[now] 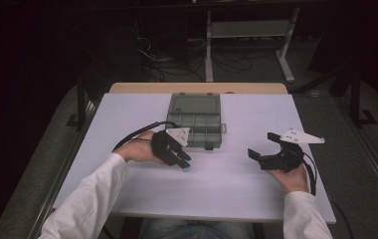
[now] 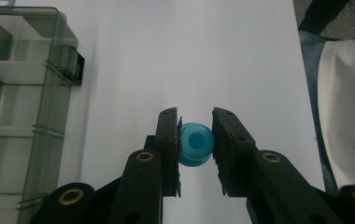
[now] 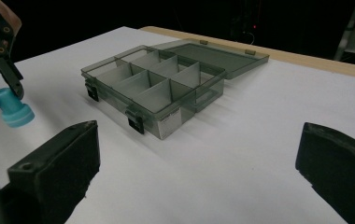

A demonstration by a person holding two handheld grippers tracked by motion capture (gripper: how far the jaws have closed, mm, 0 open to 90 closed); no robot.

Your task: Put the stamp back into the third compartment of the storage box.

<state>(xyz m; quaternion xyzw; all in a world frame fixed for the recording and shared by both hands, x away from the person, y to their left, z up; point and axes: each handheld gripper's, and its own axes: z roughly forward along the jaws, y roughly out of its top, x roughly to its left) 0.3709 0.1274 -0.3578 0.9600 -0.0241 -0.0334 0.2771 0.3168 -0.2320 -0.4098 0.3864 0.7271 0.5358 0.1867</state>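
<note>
Counter (image 1: 236, 184) from the high view carries an open compartment box (image 1: 195, 119); the left tongs (image 1: 183, 162) hold a small blue spool (image 1: 185, 169) just before it, while the right tongs (image 1: 260, 149) gape wide. Left gripper view: jaws pinch the spool's (image 2: 195, 144) narrow waist. Right gripper view: the spool (image 3: 11, 108) looks light, rigid, smooth plastic, best gripped at that waist.

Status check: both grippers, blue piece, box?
Left gripper shut on small blue plastic spool. Right gripper open, empty. Clear grey compartment box lid open, path unobstructed.
</note>
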